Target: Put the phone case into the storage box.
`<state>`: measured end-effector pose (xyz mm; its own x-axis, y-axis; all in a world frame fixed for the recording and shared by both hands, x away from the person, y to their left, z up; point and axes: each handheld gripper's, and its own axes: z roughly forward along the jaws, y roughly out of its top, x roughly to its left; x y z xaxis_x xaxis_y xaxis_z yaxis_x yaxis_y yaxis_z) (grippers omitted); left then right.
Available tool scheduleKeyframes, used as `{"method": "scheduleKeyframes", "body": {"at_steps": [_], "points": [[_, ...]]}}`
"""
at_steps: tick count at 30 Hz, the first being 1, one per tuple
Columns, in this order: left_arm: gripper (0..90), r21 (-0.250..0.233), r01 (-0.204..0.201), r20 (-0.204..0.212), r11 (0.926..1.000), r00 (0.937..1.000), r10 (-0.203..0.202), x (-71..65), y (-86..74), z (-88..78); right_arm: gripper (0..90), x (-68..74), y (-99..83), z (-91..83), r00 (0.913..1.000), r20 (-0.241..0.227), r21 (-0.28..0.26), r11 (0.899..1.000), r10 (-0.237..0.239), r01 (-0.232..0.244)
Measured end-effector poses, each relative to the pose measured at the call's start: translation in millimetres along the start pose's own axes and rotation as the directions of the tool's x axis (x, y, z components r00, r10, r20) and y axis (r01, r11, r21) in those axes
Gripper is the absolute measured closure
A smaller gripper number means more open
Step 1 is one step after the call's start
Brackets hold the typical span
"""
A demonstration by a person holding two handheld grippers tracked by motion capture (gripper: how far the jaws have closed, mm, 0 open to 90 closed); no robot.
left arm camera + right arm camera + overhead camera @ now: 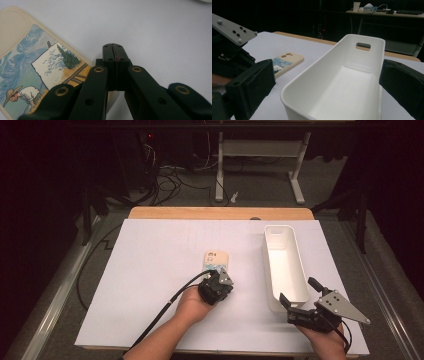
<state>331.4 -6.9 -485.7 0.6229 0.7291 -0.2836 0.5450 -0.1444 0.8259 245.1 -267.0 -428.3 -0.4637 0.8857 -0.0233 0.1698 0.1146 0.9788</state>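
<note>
Worktop [150, 285]: white sheet over a wooden top, dark room with cables and a desk frame behind. Toward the middle, a cream phone case [216, 260] with a painted scene lies flat, the left gripper [115, 48] at its near end, jaws pressed together on nothing and resting on the sheet just beside the case's edge. Toward the right edge, a long white bin [285, 265], empty, with the right gripper [290, 306] at its near end, jaws spread wide, holding nothing.

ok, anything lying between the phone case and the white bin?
Nothing. In the high view the stretch of white sheet between the phone case and the white bin is bare; the right gripper view agrees.
</note>
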Motion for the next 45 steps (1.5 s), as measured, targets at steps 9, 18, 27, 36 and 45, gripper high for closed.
{"method": "scheduleKeyframes", "body": {"at_steps": [9,18,27,36,45], "points": [[90.0,0.012,0.007,-0.033,0.9999,0.9994,-0.006,16.5,-4.2,-15.0,1.0,0.4,-0.1,-0.5,1.0,0.0,-0.002,1.0,0.005,-0.005],[90.0,-0.004,0.051,-0.083,0.9987,0.9952,-0.052,46.3,-5.1,-35.1,1.2,1.0,-0.5,0.2,1.0,0.001,0.002,1.0,0.003,-0.003],[90.0,-0.023,0.077,-0.115,0.9968,0.9902,-0.079,65.4,-6.0,-47.0,1.2,1.5,-0.7,0.0,1.0,0.003,0.003,1.0,-0.002,0.002],[90.0,-0.042,0.105,-0.127,0.9936,0.9858,-0.11,77.0,-7.1,-55.8,1.2,1.8,-0.6,0.4,1.0,0.003,0.002,1.0,-0.006,0.006],[90.0,-0.074,0.169,-0.087,0.9828,0.9806,-0.176,85.4,-5.7,-69.5,1.2,2.4,-0.6,0.3,1.0,0.001,-0.001,1.0,-0.009,0.009]]}}
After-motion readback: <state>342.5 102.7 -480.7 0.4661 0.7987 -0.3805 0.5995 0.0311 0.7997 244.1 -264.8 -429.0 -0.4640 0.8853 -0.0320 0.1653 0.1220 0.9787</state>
